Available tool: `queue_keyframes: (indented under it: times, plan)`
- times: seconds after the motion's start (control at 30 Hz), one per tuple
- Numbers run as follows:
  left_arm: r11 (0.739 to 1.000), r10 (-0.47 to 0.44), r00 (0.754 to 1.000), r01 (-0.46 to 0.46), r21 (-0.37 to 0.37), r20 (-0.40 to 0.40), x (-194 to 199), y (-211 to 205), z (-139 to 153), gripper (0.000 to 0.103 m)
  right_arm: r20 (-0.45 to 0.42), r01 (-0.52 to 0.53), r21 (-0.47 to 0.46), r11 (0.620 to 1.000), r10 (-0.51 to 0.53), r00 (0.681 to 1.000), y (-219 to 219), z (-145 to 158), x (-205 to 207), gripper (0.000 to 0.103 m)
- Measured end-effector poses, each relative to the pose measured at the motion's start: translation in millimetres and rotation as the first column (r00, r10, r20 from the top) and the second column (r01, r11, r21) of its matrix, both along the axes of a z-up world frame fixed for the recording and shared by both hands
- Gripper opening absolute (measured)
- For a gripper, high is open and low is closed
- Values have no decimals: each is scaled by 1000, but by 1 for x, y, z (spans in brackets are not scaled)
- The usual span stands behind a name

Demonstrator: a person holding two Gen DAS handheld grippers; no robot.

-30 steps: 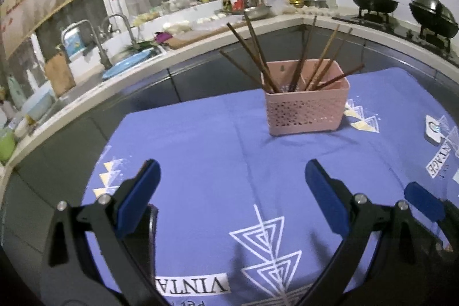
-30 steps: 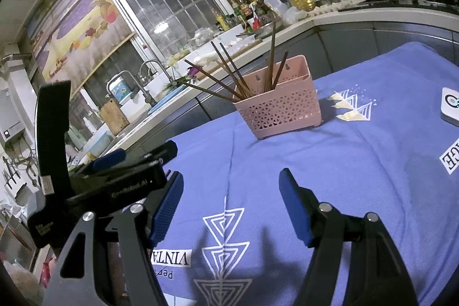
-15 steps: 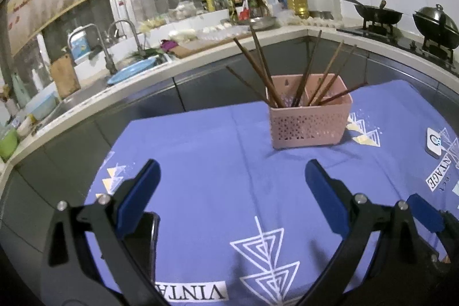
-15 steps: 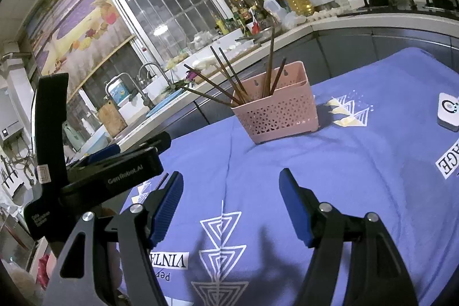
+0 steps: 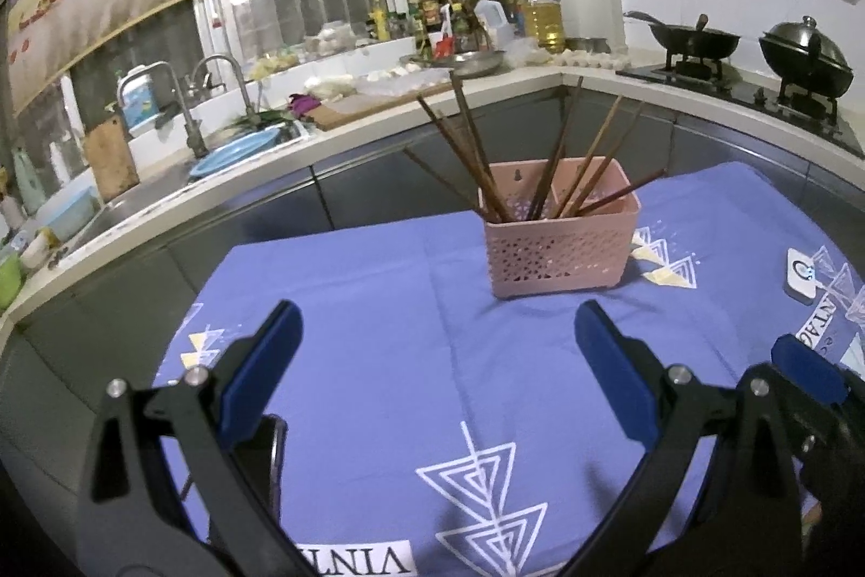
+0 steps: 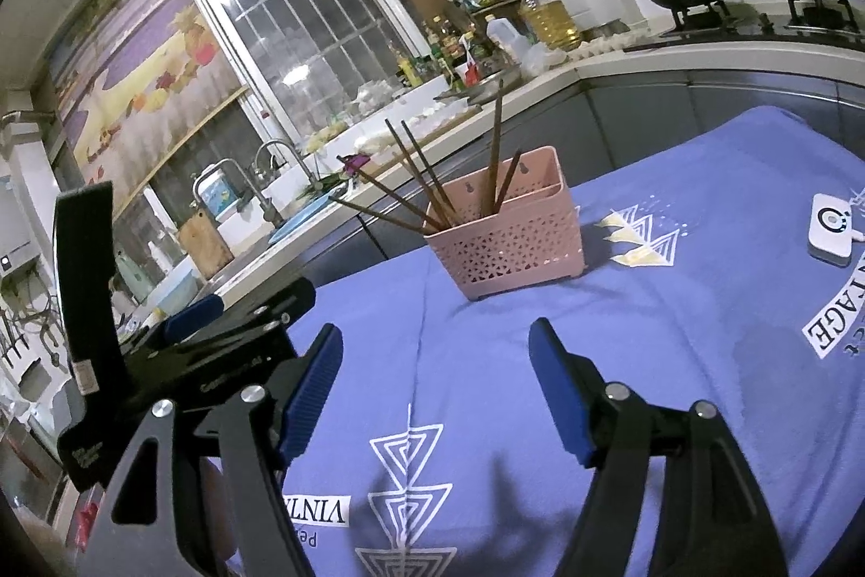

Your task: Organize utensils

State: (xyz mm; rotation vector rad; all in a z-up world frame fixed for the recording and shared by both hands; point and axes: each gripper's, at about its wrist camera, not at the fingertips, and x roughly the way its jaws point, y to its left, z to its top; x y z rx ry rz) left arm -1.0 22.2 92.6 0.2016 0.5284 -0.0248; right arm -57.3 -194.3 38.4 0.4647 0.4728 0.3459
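A pink perforated basket (image 5: 559,247) stands upright on the surface (image 5: 378,306), which is covered by a blue-violet cloth printed with white triangles and lettering. Dark brown chopsticks (image 5: 476,160) stand in the basket, leaning out in several directions; an inner wall divides the basket into compartments, and sticks sit on both sides of it. No chopsticks lie loose on the cloth in either view.

The left claw (image 5: 438,350) hangs above the near part of the cloth, tilted slightly down, its blue pads spread wide with only cloth between them. The right claw (image 6: 435,393) is likewise released, nothing between its pads; its jaws have just been opening a little further. Both claws are well apart from the basket, which sits beyond them toward the far edge of the surface. In the right wrist view the left claw's body shows at the lower left, just beside the right one.

A small white device (image 6: 830,228) lies on the cloth to the right of the basket. Behind the surface runs a kitchen counter with a sink (image 5: 232,144), bottles and two dark woks (image 5: 697,36) on a stove.
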Motion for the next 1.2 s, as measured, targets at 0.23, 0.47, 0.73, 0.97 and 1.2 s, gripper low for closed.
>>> queue_keyframes:
  times: [0.23, 0.47, 0.73, 0.97, 1.2]
  plan:
    - [1000, -6, 1000, 6, 5, 3, -2, -2, 1, 97, 41, 13, 3, 1000, -13, 999, -1, 12, -1, 75]
    - [999, -18, 1000, 17, 27, 20, -5, -7, 6, 97, 50, 17, 6, 1000, -18, 999, -2, 15, -1, 76]
    - [998, -21, 999, 19, 55, 44, -8, -10, 5, 97, 50, 17, 5, 1000, -17, 999, -3, 15, 0, 76]
    - [998, -29, 998, 25, 66, 55, -11, -12, 5, 97, 52, 13, 4, 1000, -13, 999, -2, 17, -1, 76]
    - [998, -27, 999, 25, 50, 36, -11, -12, 6, 97, 51, 12, 4, 1000, -12, 999, -2, 18, 0, 76]
